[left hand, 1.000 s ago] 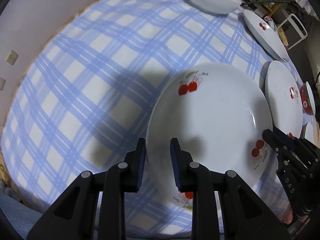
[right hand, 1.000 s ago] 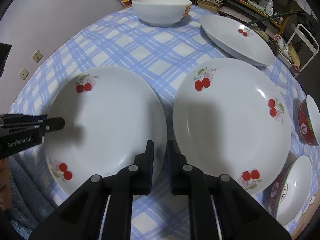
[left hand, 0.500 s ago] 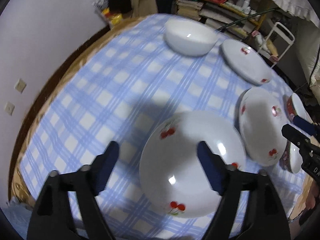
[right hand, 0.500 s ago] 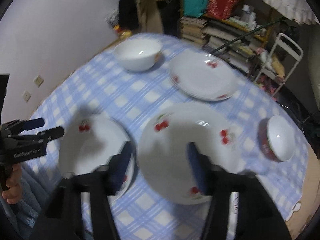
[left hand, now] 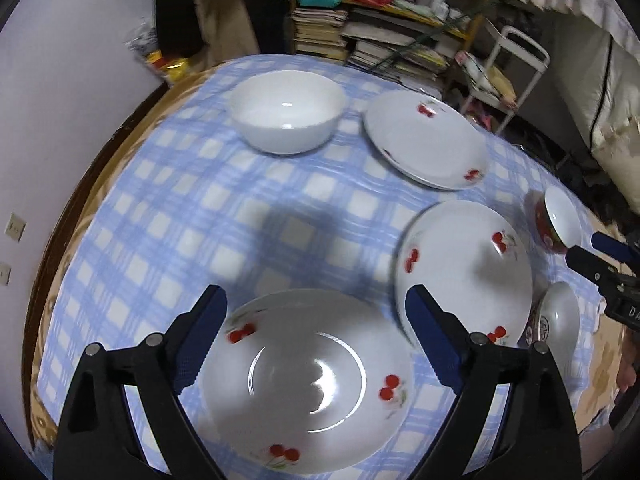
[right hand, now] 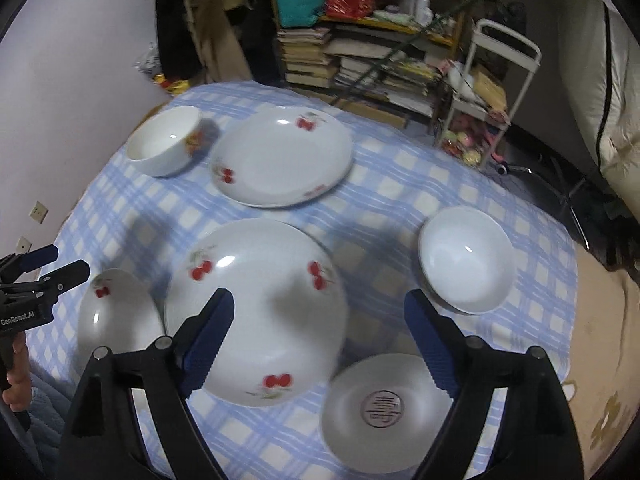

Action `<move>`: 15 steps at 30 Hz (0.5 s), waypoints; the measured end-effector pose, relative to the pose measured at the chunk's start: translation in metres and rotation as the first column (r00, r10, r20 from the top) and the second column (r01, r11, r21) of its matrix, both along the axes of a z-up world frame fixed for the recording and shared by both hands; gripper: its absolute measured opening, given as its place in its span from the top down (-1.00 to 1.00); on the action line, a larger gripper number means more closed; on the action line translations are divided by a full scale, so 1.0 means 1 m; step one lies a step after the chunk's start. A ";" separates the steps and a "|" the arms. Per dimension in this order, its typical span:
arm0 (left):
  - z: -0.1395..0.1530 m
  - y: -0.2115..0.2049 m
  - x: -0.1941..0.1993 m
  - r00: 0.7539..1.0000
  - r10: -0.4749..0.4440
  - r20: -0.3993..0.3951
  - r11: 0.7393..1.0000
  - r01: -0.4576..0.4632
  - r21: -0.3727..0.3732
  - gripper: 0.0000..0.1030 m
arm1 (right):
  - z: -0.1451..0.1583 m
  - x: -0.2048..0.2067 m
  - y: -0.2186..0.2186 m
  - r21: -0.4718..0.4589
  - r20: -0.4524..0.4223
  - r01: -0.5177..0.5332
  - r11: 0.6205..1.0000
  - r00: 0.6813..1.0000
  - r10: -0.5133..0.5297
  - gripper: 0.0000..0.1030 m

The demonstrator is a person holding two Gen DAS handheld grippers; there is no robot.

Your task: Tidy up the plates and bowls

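Observation:
Three white cherry-print plates lie on the blue checked tablecloth [left hand: 208, 216]. The near plate [left hand: 304, 376] sits under my open, empty left gripper [left hand: 316, 320]. The middle plate [right hand: 256, 308] sits under my open, empty right gripper [right hand: 318, 320], and it also shows in the left wrist view [left hand: 464, 272]. The far plate [right hand: 280, 156] lies beyond. A large white bowl [left hand: 286, 116] stands at the far left. Two red-sided small bowls [right hand: 466, 260] [right hand: 384, 404] sit at the right. Both grippers hover above the table.
Bookshelves with stacked books [right hand: 360, 64] and a white cart [right hand: 492, 92] stand behind the table. A wall with sockets [left hand: 16, 228] runs along the left. The table's wooden edge [left hand: 92, 184] shows at the left.
Both grippers have opened wide and risen well above the table. The view has pulled back, so more plates, bowls and the room behind now show.

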State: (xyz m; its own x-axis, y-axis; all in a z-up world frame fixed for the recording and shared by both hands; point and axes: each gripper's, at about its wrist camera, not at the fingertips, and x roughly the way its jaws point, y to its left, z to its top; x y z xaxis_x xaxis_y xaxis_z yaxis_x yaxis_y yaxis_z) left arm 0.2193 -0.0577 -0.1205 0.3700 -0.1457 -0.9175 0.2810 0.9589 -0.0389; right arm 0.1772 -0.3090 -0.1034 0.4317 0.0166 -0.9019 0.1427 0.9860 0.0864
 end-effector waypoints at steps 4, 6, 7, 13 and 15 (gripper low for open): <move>-0.016 -0.024 0.006 0.998 -0.036 -0.045 0.999 0.037 0.012 -0.75 | -0.015 -0.001 -0.016 0.033 -0.026 0.012 0.999 1.000 -0.011 -0.77; -0.025 -0.033 0.008 0.996 -0.053 -0.074 0.999 0.054 0.011 -0.75 | -0.024 -0.001 -0.021 0.037 -0.047 0.020 0.999 0.999 -0.018 -0.77; -0.029 -0.037 0.009 0.994 -0.059 -0.087 0.998 0.060 0.007 -0.75 | -0.028 0.000 -0.023 0.044 -0.056 0.021 0.999 0.998 -0.018 -0.77; -0.052 -0.055 0.011 0.987 -0.085 -0.136 0.996 0.087 0.007 -0.74 | -0.050 0.006 -0.031 0.068 -0.103 0.022 0.997 0.995 -0.015 -0.71; -0.058 -0.061 0.012 0.985 -0.097 -0.141 0.995 0.100 0.012 -0.74 | -0.057 0.008 -0.034 0.071 -0.113 0.022 0.997 0.994 -0.014 -0.70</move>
State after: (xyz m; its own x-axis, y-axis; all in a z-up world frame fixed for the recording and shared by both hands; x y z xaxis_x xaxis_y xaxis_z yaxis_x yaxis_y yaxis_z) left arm 0.2315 -0.1187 -0.1782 0.2222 -0.1570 -0.9623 0.3673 0.9277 -0.0665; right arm 0.1852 -0.3428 -0.1602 0.3289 0.0765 -0.9413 0.1731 0.9749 0.1397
